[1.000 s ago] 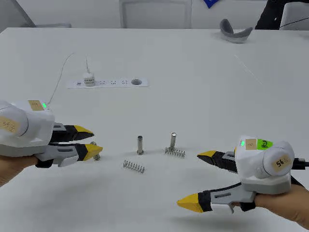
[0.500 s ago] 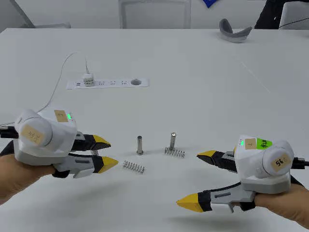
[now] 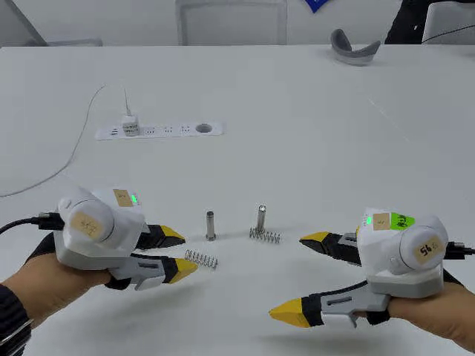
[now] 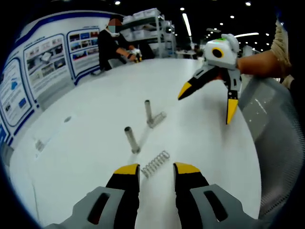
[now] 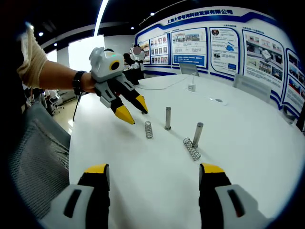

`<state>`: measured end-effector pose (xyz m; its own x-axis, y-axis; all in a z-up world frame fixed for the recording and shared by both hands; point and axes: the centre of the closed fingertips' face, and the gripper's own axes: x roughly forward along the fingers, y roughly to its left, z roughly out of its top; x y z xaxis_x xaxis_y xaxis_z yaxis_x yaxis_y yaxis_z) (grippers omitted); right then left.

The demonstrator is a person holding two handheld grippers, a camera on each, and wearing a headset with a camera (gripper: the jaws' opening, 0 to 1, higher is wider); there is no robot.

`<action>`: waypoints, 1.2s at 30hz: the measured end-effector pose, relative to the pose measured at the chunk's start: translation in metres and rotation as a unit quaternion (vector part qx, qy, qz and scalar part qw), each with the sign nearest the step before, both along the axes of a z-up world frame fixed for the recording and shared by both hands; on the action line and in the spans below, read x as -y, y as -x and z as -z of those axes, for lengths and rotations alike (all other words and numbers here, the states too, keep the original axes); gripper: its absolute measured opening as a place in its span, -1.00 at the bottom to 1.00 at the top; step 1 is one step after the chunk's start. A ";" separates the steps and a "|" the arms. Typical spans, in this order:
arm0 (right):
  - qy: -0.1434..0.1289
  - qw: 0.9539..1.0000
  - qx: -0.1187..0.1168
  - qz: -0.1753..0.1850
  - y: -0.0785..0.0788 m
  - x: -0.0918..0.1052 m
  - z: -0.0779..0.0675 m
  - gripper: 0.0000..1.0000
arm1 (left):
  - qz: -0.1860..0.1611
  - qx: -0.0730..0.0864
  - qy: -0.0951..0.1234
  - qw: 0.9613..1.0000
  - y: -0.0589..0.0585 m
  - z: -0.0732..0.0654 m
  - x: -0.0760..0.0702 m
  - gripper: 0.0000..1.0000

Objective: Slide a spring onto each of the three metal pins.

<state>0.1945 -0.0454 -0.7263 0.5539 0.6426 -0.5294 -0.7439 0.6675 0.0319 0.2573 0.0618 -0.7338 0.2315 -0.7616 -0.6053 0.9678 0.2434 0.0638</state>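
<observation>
Springs (image 3: 201,259) numbered two, lying beside two upright pins (image 3: 210,225) on the tabletop (image 3: 297,133); left gripper (image 3: 185,252) fingers were narrowly parted, right gripper (image 3: 289,276) fingers spread wide.

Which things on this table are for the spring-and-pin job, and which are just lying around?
Job: left pin, right pin, front spring, rear spring, left gripper, right gripper.
Lying about: power strip, white plug, grey curved piece.
</observation>
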 end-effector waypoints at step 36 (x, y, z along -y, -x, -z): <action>-0.007 1.000 -0.002 -0.001 -0.001 -0.002 0.000 0.56 | -0.020 -0.028 -0.031 0.999 0.003 0.030 0.002 -0.56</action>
